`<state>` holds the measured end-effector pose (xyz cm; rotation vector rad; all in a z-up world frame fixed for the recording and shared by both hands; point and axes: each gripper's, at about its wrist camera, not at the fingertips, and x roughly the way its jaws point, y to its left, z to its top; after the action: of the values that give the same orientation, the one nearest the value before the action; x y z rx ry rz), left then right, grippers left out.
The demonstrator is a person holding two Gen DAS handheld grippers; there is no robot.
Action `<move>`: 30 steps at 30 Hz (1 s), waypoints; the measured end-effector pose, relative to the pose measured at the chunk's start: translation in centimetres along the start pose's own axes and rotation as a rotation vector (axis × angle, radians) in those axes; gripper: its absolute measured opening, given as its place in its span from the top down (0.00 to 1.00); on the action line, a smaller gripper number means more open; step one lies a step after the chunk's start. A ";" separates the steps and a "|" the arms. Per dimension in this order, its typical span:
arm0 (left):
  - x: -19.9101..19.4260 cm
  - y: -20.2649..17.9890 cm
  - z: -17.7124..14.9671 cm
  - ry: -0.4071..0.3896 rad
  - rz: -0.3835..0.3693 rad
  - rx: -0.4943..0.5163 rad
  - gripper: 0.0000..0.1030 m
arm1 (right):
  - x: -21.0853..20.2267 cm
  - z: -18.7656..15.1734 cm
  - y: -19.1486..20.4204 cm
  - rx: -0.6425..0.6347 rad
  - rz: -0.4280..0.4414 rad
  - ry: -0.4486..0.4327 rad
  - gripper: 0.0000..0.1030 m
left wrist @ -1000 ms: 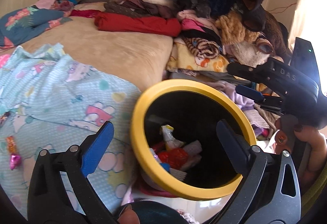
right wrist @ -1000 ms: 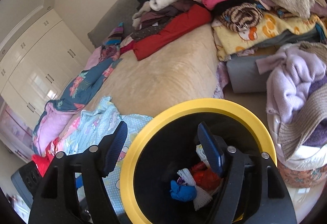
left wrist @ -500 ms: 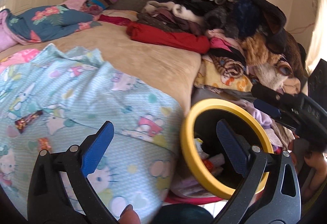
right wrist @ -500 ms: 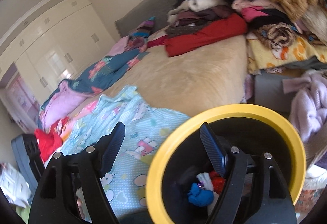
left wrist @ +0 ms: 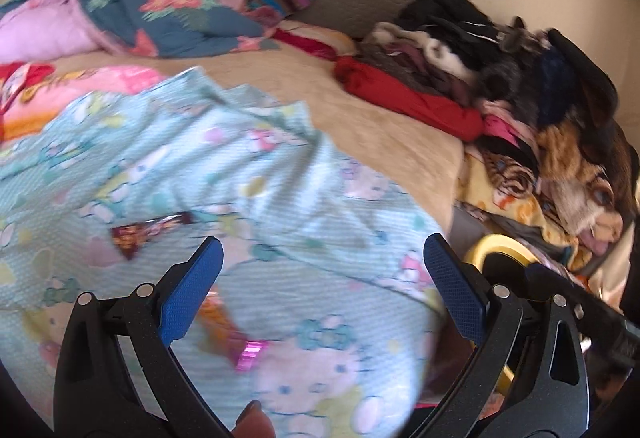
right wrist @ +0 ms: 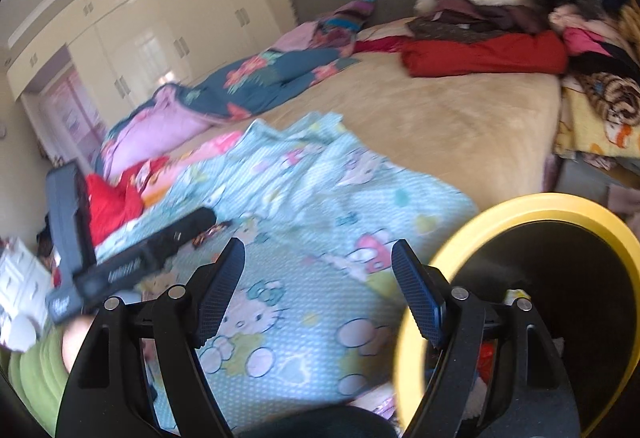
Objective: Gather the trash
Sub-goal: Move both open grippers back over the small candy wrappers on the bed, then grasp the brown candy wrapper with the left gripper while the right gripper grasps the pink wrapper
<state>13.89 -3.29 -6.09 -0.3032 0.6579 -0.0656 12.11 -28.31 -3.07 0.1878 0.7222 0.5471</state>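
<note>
Over the light blue cartoon blanket (left wrist: 248, 174) on the bed (left wrist: 360, 110): left hand-held gripper (left wrist: 320, 278) hovering released, gripping nothing; right hand-held gripper (right wrist: 318, 278) likewise gaping, empty. Lying on the blanket: dark wrapper (left wrist: 148, 232), orange wrapper (left wrist: 218, 312), pink foil scrap (left wrist: 250, 352). Standing beside the bed: yellow-rimmed bin (right wrist: 520, 206), holding trash.

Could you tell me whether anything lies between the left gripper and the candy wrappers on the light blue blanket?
Nothing visible does. The left gripper is open and empty, and the dark wrapper and the orange and pink wrapper lie bare on the blanket, the latter just beyond its fingers. The picture is blurred.
</note>
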 end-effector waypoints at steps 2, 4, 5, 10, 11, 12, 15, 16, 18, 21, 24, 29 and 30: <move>0.1 2.3 0.1 0.009 0.038 -0.040 0.10 | 1.0 -0.4 1.2 -0.019 0.025 0.024 0.29; 0.2 4.2 0.2 0.014 0.059 -0.079 0.10 | 2.1 -0.8 2.4 -0.055 0.040 0.053 0.29; 0.2 5.1 0.3 0.015 0.072 -0.096 0.10 | 2.5 -0.9 2.9 -0.075 0.041 0.064 0.29; 0.8 9.4 0.1 0.039 0.111 -0.181 0.24 | 5.0 -1.5 5.2 -0.136 0.063 0.120 0.29; 1.0 10.2 0.0 0.048 0.109 -0.202 0.29 | 5.4 -1.6 5.4 -0.141 0.069 0.130 0.29; 1.3 10.7 -0.1 0.058 0.105 -0.217 0.31 | 5.9 -1.8 5.8 -0.148 0.076 0.142 0.29; 2.1 12.4 -0.5 0.092 0.095 -0.267 0.38 | 7.4 -2.2 7.1 -0.179 0.100 0.180 0.30; 2.4 12.9 -0.7 0.099 0.098 -0.281 0.39 | 8.0 -2.4 7.7 -0.194 0.106 0.194 0.31; 2.9 13.6 -0.9 0.115 0.088 -0.306 0.39 | 8.9 -2.7 8.4 -0.209 0.119 0.218 0.33; 3.7 14.5 -1.1 0.125 0.074 -0.329 0.43 | 10.3 -3.3 9.5 -0.227 0.141 0.257 0.34; 4.3 14.9 -1.1 0.123 0.054 -0.329 0.43 | 11.7 -4.0 10.5 -0.253 0.153 0.295 0.36; 5.3 14.9 -0.7 0.124 0.040 -0.324 0.52 | 14.0 -4.2 11.6 -0.235 0.159 0.323 0.42; 5.6 15.1 -0.7 0.126 0.037 -0.327 0.53 | 14.5 -4.3 11.7 -0.224 0.158 0.328 0.43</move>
<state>17.35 10.03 -14.35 -0.6051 0.8002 0.0601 13.42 -10.76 -10.53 -0.0569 0.9620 0.8157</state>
